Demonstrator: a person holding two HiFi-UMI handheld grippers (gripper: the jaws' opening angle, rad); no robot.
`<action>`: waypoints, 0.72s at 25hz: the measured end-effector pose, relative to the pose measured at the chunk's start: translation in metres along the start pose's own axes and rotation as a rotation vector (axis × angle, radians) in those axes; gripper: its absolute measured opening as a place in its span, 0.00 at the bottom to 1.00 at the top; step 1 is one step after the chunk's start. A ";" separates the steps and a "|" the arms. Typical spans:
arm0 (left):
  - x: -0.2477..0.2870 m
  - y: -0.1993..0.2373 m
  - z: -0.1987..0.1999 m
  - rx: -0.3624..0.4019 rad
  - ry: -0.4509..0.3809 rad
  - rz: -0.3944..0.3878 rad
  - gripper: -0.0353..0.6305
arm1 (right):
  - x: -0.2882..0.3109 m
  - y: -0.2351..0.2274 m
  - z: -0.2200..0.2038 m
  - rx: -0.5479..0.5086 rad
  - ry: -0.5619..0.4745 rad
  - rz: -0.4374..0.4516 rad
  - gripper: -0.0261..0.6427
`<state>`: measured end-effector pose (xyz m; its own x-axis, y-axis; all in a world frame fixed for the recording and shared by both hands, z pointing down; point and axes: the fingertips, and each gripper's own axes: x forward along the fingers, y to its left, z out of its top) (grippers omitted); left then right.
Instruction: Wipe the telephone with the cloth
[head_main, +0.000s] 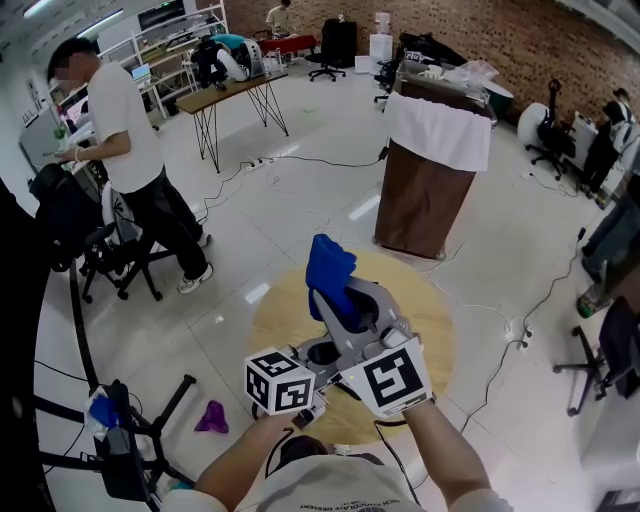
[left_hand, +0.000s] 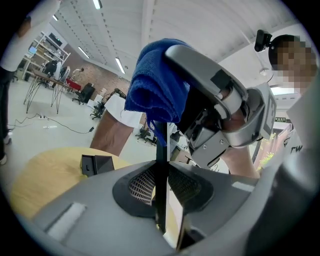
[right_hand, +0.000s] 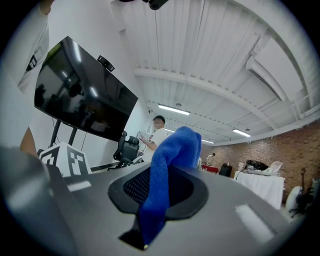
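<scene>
A thin black telephone (left_hand: 161, 150) stands edge-on between the jaws of my left gripper (left_hand: 162, 186), which is shut on it. Just beyond it the right gripper (left_hand: 222, 110) carries a bunched blue cloth (left_hand: 155, 80) against the telephone's upper end. In the right gripper view the cloth (right_hand: 172, 155) runs up from between the pads of the right gripper (right_hand: 157, 195), which is shut on it. From the head view both grippers sit close together above a round wooden table (head_main: 425, 315), with the cloth (head_main: 330, 272) sticking up past the grey jaws. The telephone is hidden there.
A small black stand (left_hand: 96, 164) sits on the table. A brown pedestal draped in white (head_main: 432, 175) stands behind the table. A person (head_main: 130, 150) stands at the left by a chair. A purple rag (head_main: 211, 417) and cables lie on the floor. A large dark screen (right_hand: 80, 95) hangs nearby.
</scene>
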<state>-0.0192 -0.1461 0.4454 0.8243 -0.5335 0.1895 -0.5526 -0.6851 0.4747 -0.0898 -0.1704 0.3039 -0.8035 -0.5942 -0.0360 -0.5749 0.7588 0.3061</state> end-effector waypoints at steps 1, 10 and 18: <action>0.001 -0.001 -0.001 0.002 0.002 -0.001 0.15 | 0.000 -0.002 0.001 -0.005 -0.003 -0.005 0.13; 0.004 -0.008 -0.003 0.015 0.013 -0.014 0.15 | -0.004 -0.023 0.011 -0.023 -0.024 -0.054 0.13; 0.004 -0.009 -0.006 0.013 0.014 -0.019 0.15 | -0.009 -0.036 0.007 -0.021 -0.023 -0.088 0.13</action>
<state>-0.0108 -0.1395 0.4469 0.8360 -0.5136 0.1929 -0.5386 -0.7011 0.4673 -0.0625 -0.1904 0.2870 -0.7538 -0.6515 -0.0857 -0.6399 0.6982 0.3210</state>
